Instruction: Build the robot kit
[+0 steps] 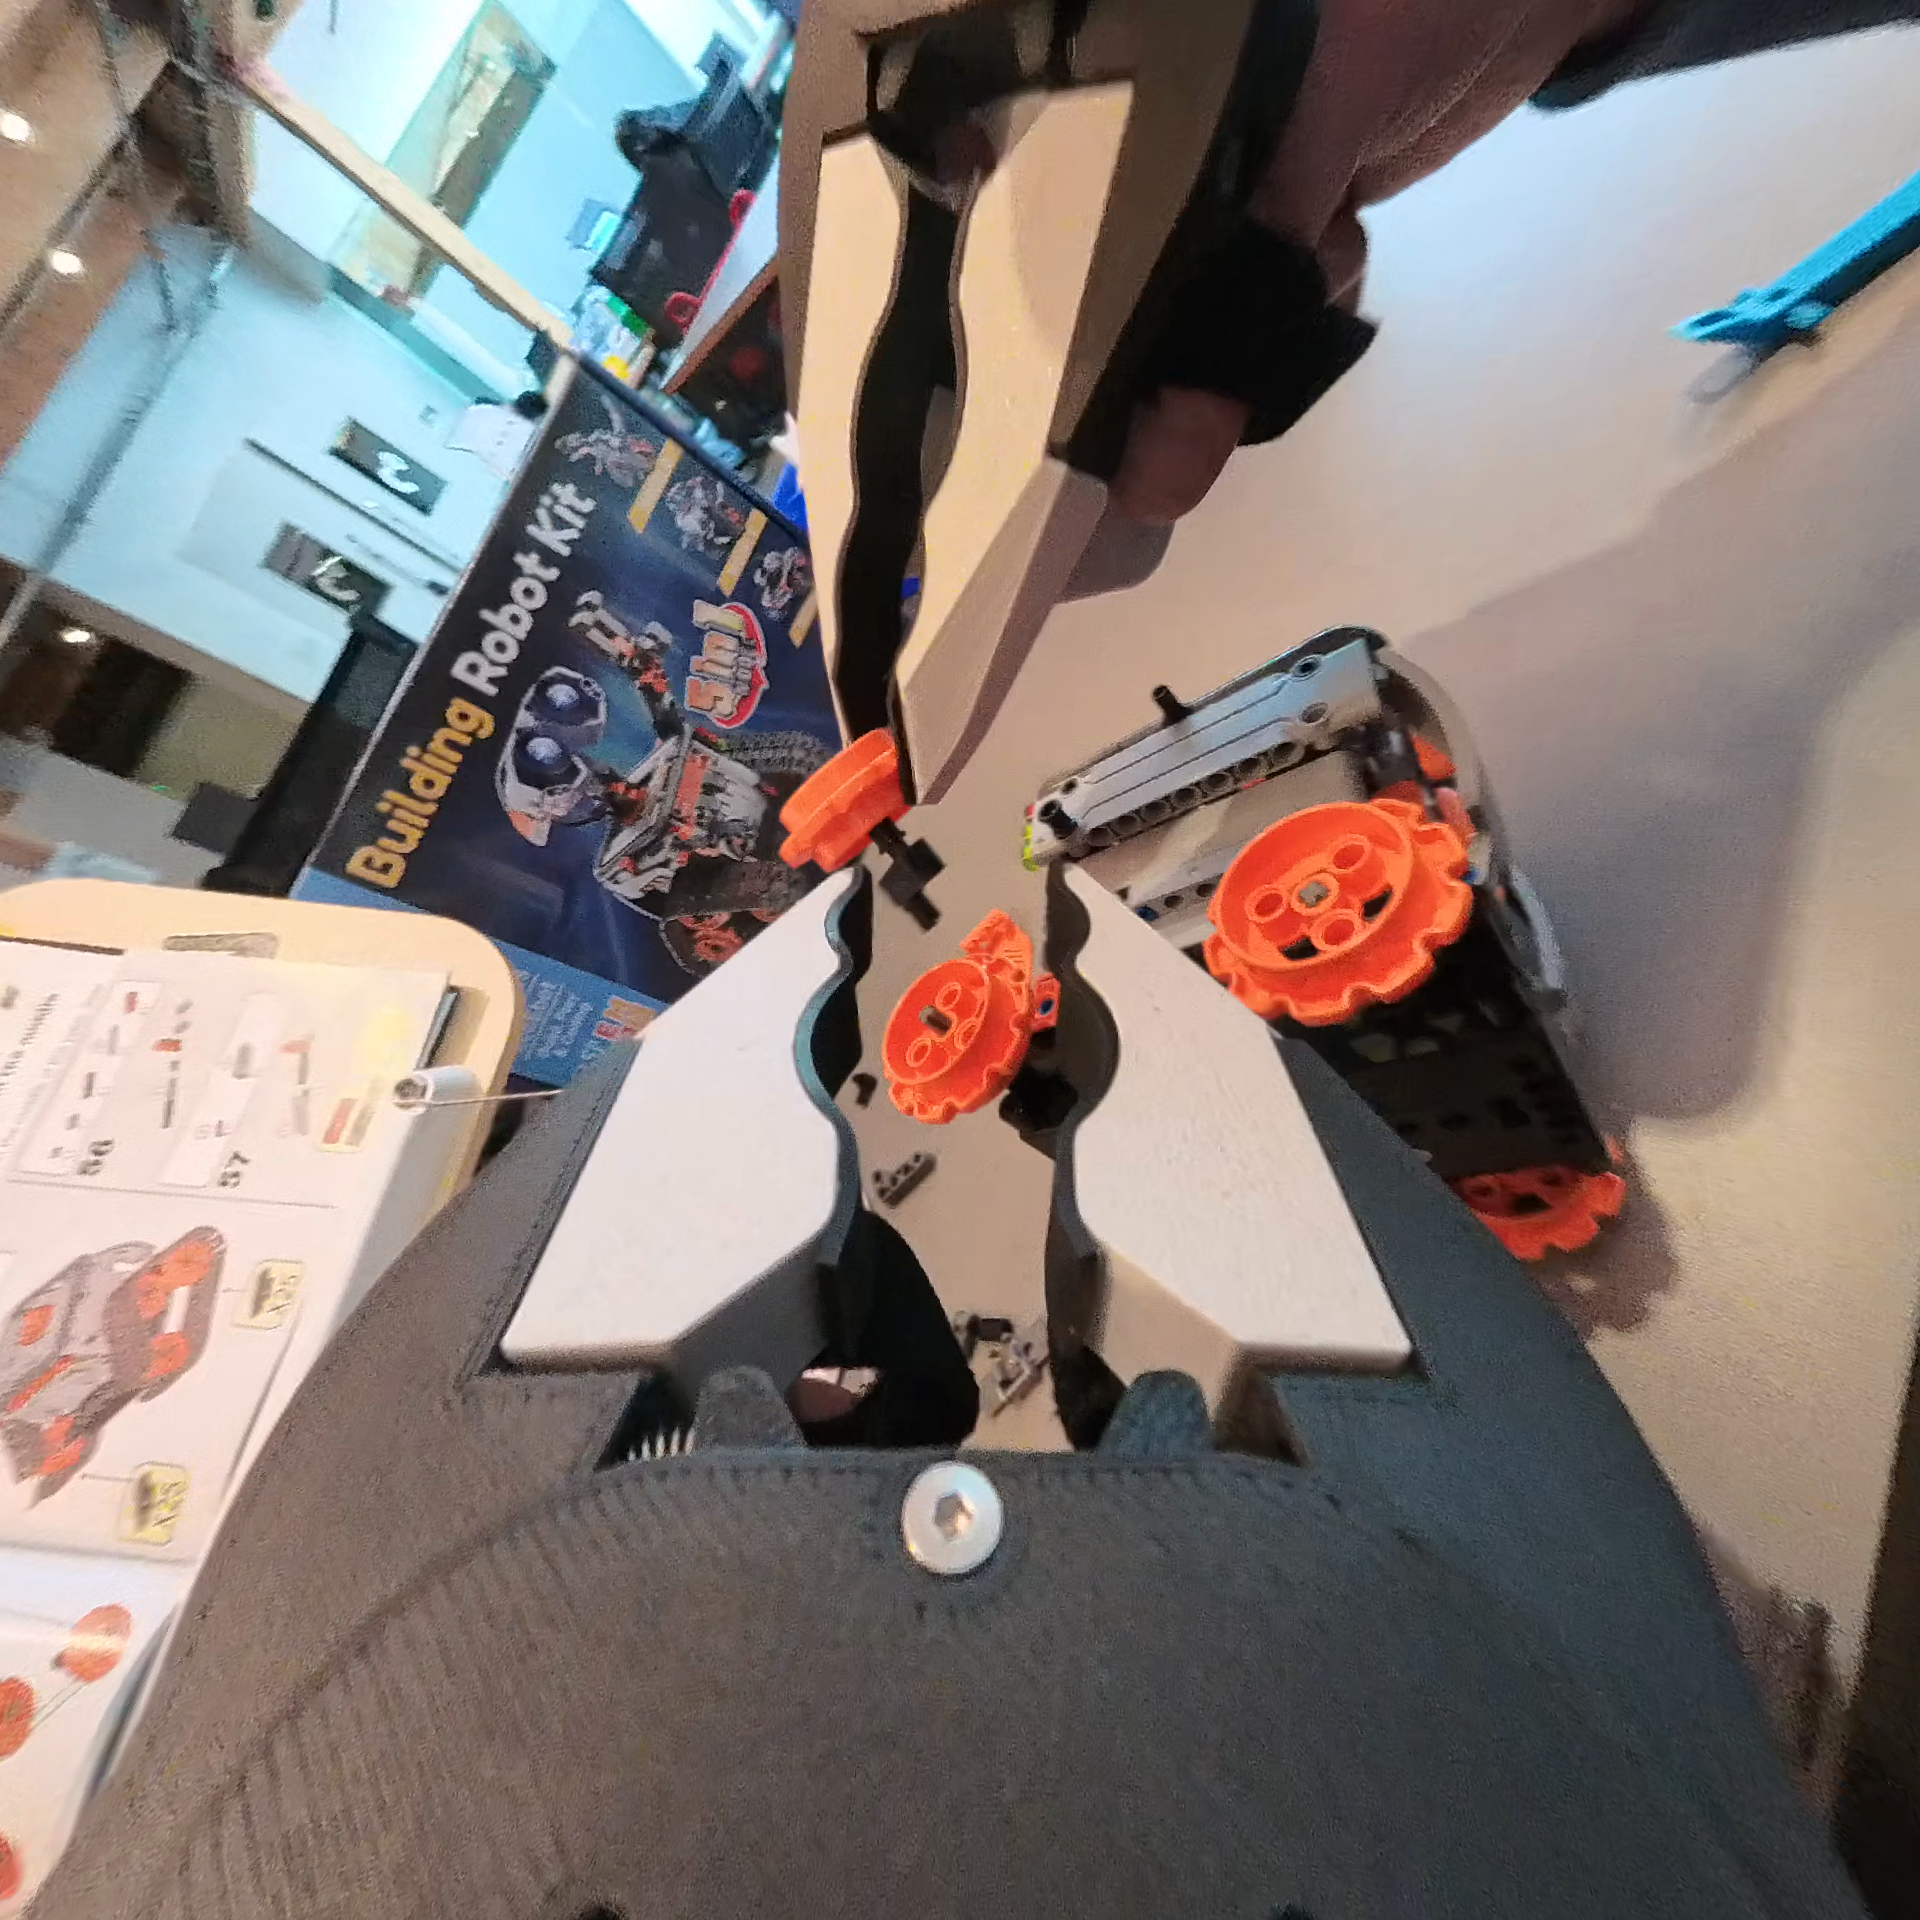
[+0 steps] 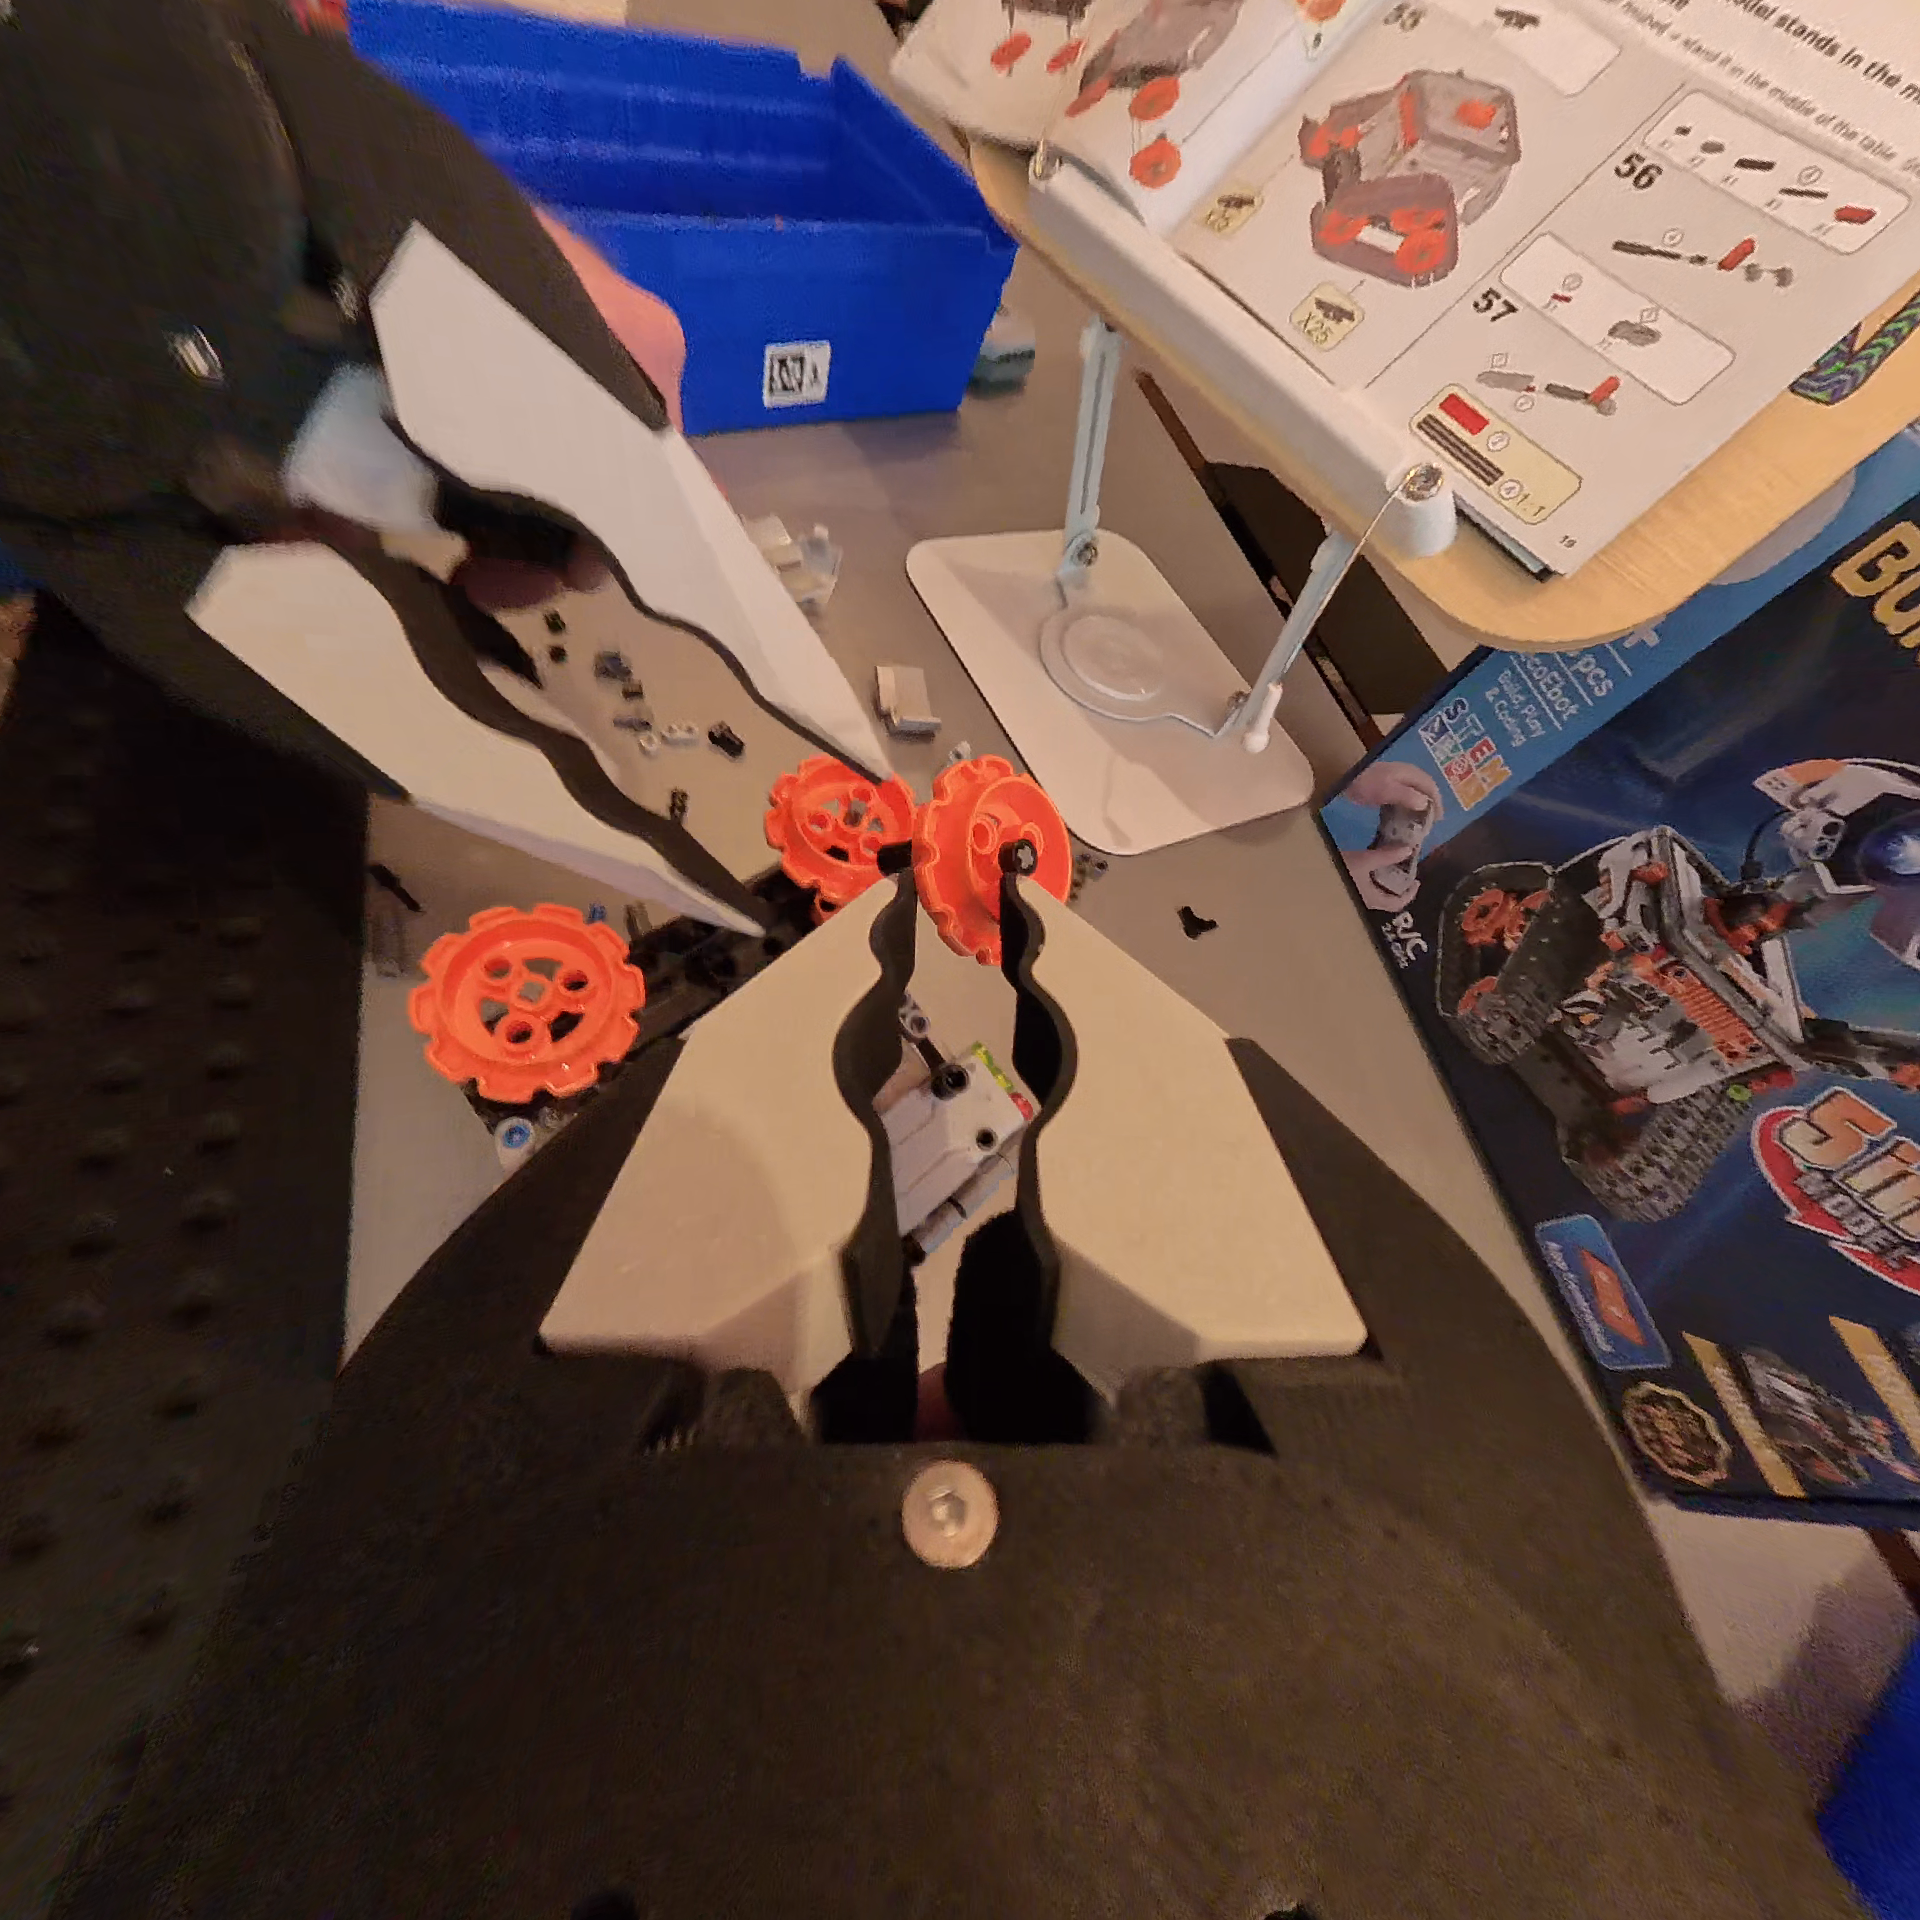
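Observation:
My left gripper [image 1: 954, 883] is open, its fingers on either side of an orange toothed wheel [image 1: 961, 1039] mounted on the black end of a small robot model [image 1: 1351, 883]. The model is grey and black, lies on the table and carries more orange wheels [image 1: 1340, 909]. My right gripper [image 2: 956, 873] is shut on a loose orange wheel [image 2: 987, 852] with a black axle through it, held just beside the mounted wheel [image 2: 831, 831]. It comes in from the top of the left wrist view [image 1: 899, 769]. The open left gripper [image 2: 821, 850] shows at upper left in the right wrist view.
A dark blue kit box [image 2: 1662, 1039] stands to the right. An open instruction booklet [image 2: 1455, 208] rests on a wooden stand with a white base [image 2: 1112, 675]. A blue bin [image 2: 748, 208] sits behind. Small loose parts [image 2: 665, 717] lie scattered on the grey table. Left and right tips are no more than a few centimetres apart.

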Motion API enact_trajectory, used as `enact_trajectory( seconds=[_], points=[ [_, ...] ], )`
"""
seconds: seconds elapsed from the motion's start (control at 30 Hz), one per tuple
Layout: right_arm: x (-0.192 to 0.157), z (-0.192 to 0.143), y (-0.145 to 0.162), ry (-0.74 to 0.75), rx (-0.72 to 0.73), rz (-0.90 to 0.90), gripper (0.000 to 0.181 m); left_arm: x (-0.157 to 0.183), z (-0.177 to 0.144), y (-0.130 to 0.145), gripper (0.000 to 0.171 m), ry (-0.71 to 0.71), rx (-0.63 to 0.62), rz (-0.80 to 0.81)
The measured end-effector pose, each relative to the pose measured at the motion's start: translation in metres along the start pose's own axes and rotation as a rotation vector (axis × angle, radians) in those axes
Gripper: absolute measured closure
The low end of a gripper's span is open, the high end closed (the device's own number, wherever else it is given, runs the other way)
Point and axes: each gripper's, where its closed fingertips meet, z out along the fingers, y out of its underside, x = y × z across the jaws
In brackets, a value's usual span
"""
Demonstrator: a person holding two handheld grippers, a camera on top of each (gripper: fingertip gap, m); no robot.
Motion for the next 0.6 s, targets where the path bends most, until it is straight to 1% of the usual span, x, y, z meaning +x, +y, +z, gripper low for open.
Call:
enact_trajectory(
  seconds=[0.07, 0.17, 0.23, 0.33, 0.43, 0.53, 0.6],
  points=[
    [-0.001, -0.003, -0.008, -0.013, 0.046, 0.033, 0.168, -0.008, 0.004, 0.000, 0.135, -0.080, -0.016, 0.026],
    [-0.004, -0.009, -0.014, -0.048, 0.085, 0.037, 0.168, -0.013, 0.006, 0.002, 0.132, -0.088, -0.031, -0.019],
    [-0.004, -0.012, -0.015, -0.078, 0.104, 0.055, 0.168, -0.014, 0.007, 0.000, 0.138, -0.051, -0.013, -0.084],
    [-0.009, -0.016, -0.018, -0.124, 0.127, 0.059, 0.168, -0.015, 0.009, -0.005, 0.148, -0.026, 0.018, -0.135],
    [-0.009, -0.019, -0.021, -0.129, 0.141, 0.055, 0.168, -0.012, 0.011, -0.008, 0.164, 0.006, 0.047, -0.166],
    [-0.008, -0.021, -0.023, -0.130, 0.158, 0.076, 0.168, -0.015, 0.011, -0.011, 0.165, -0.013, 0.062, -0.178],
    [-0.006, -0.023, -0.025, -0.136, 0.176, 0.116, 0.168, -0.020, 0.010, -0.012, 0.165, -0.081, 0.056, -0.097]
  ],
)
